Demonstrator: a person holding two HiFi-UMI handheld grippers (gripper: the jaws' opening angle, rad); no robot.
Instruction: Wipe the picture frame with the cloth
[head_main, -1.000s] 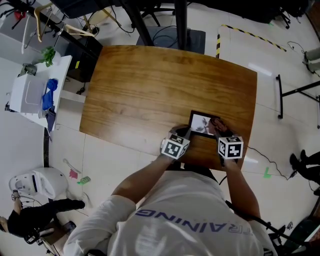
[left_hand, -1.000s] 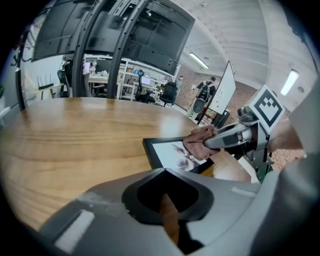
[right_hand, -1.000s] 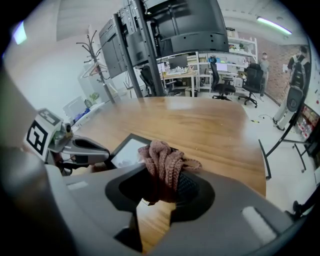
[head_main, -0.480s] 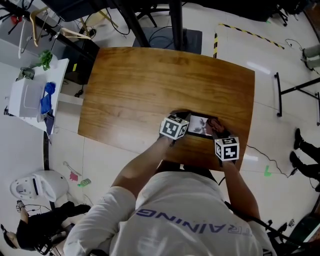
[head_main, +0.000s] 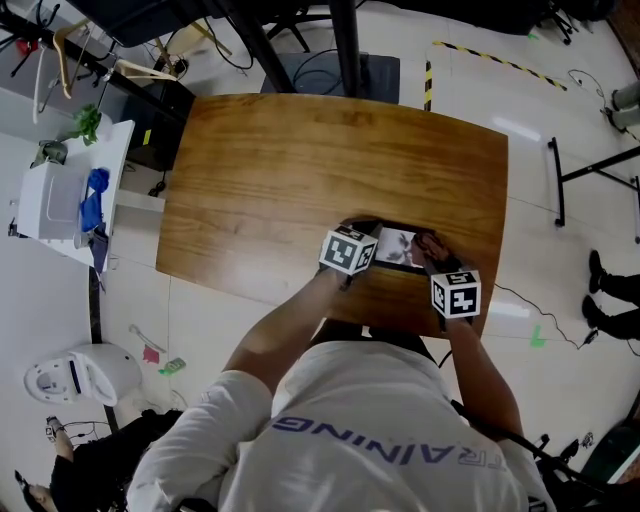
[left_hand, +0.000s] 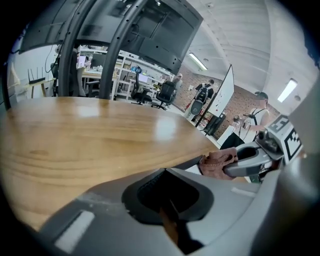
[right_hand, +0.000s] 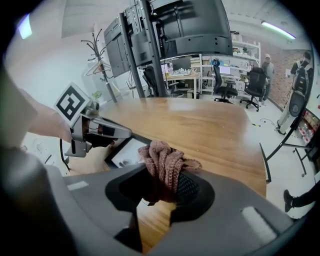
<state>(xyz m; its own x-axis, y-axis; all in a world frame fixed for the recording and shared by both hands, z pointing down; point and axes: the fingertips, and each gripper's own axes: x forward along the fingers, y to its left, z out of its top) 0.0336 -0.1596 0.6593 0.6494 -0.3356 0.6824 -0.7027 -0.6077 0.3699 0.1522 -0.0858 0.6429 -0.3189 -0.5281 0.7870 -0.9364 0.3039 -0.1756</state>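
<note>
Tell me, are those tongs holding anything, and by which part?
The right tongs pinch the cloth by a bunched fold; the left tongs appear to clamp the picture frame by its left end.

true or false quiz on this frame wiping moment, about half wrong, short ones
1. The right hand-held gripper is shut on a brown knitted cloth. True.
2. The picture frame stands upright on the table. False: it lies flat on the table, close to the edge nearest the person.
3. The table is white plastic. False: its top is brown wood with visible grain.
4. The left hand-held gripper is at the frame's left end, and the right one is at its right end. True.
</note>
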